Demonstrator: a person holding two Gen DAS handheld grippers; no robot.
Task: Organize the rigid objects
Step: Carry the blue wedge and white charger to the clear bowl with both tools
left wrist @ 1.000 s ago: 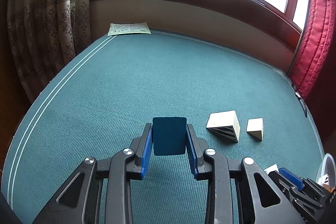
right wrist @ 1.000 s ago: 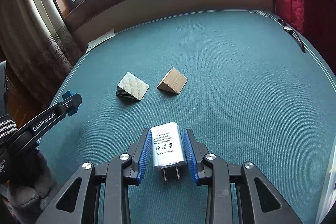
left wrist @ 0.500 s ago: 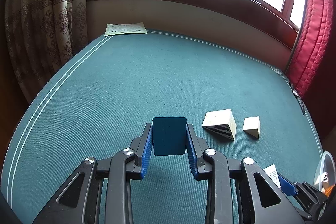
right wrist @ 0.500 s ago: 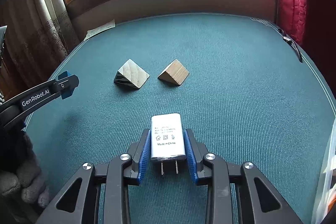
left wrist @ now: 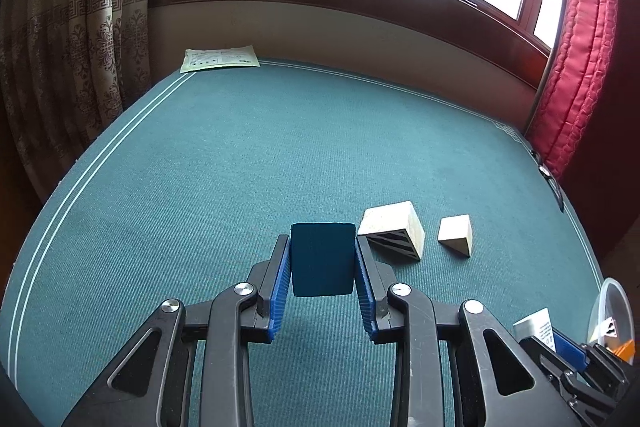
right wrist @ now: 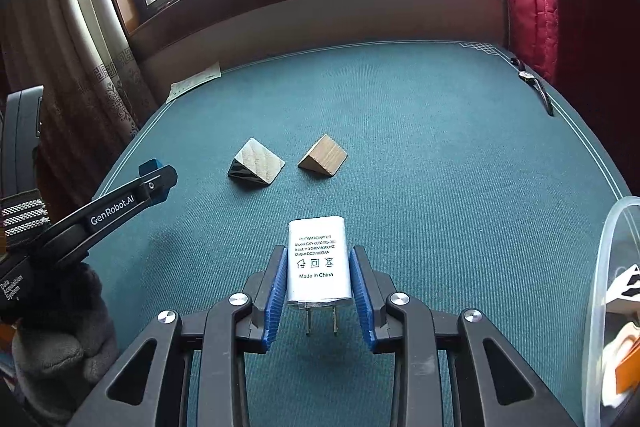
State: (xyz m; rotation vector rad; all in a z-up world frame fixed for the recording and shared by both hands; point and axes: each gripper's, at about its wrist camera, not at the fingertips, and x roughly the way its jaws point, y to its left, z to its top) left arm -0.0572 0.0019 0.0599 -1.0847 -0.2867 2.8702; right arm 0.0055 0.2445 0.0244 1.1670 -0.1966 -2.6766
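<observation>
You held a flat dark-teal rectangular block [left wrist: 323, 259] pinched in your left gripper [left wrist: 322, 281] and a white plastic power adapter [right wrist: 318, 261] clamped in your right gripper [right wrist: 319, 291], both above the green felt table [left wrist: 240, 163]. Lowering each squarely beside the two wooden wedges, the striped-faced one [right wrist: 257, 166] and the plain one [right wrist: 323, 160] at mid-table, would likely serve best before letting go.

A teal ribbed cloth covers the worktop [right wrist: 440, 147]. Two wooden wedges lie near its middle, just apart: the striped wedge [right wrist: 256, 165] at nine o'clock of the plain wedge [right wrist: 323, 159]. A printed leaflet [left wrist: 219, 58] lies at the far eleven o'clock corner.
</observation>
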